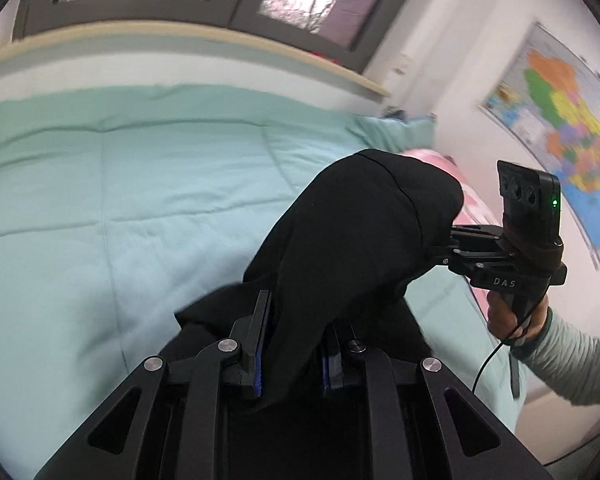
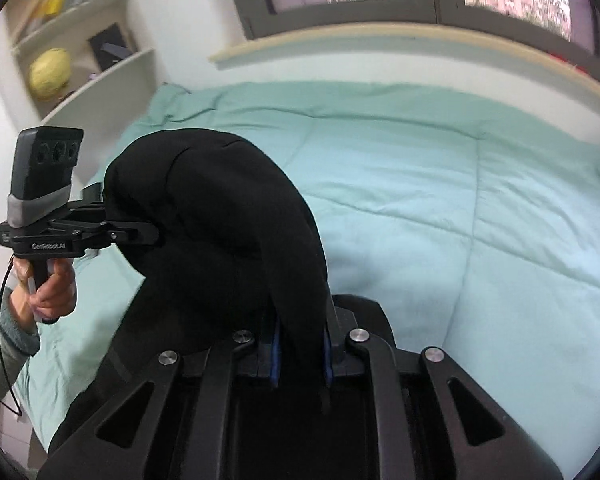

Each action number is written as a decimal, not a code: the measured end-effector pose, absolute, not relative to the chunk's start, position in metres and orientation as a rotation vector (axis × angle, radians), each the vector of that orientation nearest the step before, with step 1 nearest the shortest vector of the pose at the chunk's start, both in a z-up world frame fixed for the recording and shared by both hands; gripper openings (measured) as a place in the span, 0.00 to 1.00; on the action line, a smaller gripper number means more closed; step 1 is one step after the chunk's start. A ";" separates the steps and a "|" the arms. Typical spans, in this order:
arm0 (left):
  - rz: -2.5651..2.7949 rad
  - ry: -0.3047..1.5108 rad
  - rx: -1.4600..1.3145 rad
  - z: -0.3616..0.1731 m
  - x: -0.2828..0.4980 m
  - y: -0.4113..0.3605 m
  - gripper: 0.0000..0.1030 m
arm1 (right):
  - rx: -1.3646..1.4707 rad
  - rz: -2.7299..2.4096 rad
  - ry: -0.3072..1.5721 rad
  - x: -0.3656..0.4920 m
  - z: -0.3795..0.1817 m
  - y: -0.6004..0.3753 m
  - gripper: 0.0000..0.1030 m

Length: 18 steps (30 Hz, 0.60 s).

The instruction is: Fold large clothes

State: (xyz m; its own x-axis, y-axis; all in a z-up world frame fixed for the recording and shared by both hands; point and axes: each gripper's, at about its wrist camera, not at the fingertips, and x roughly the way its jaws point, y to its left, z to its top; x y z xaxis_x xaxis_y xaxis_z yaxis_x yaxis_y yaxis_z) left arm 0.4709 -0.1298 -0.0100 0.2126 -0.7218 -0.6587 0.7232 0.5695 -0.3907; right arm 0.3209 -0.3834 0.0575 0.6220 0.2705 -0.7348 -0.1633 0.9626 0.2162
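A large black garment [image 1: 360, 232] hangs in a bunched arc between my two grippers, lifted above the bed. In the left wrist view my left gripper [image 1: 296, 356] is shut on one part of the cloth, which fills the gap between its blue pads. My right gripper [image 1: 438, 250] comes in from the right, its tips buried in the fabric. In the right wrist view my right gripper [image 2: 300, 356] is shut on a fold of the black garment [image 2: 220, 220]. There my left gripper [image 2: 154, 234] bites the cloth from the left. The rest of the garment drapes down out of sight.
A pale teal quilt [image 1: 120, 200] covers the bed [image 2: 460, 220] under the garment. A window ledge [image 2: 380, 46] runs behind it. Pink bedding [image 1: 472, 204] and a wall map [image 1: 568, 136] lie to the right. Shelves [image 2: 100, 80] with a yellow ball [image 2: 50, 72] stand left. A person's hand [image 2: 50, 284] grips each handle.
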 end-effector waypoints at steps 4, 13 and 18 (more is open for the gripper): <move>-1.018 0.889 0.038 0.008 0.397 -0.099 0.19 | 0.087 0.234 0.846 0.252 0.074 -0.345 0.18; -0.799 1.054 0.197 -0.082 0.277 -0.057 0.41 | 0.050 0.223 0.956 0.145 0.025 -0.294 0.18; -0.697 1.187 0.114 -0.135 0.254 -0.032 0.41 | 0.091 0.177 1.190 0.124 -0.056 -0.287 0.18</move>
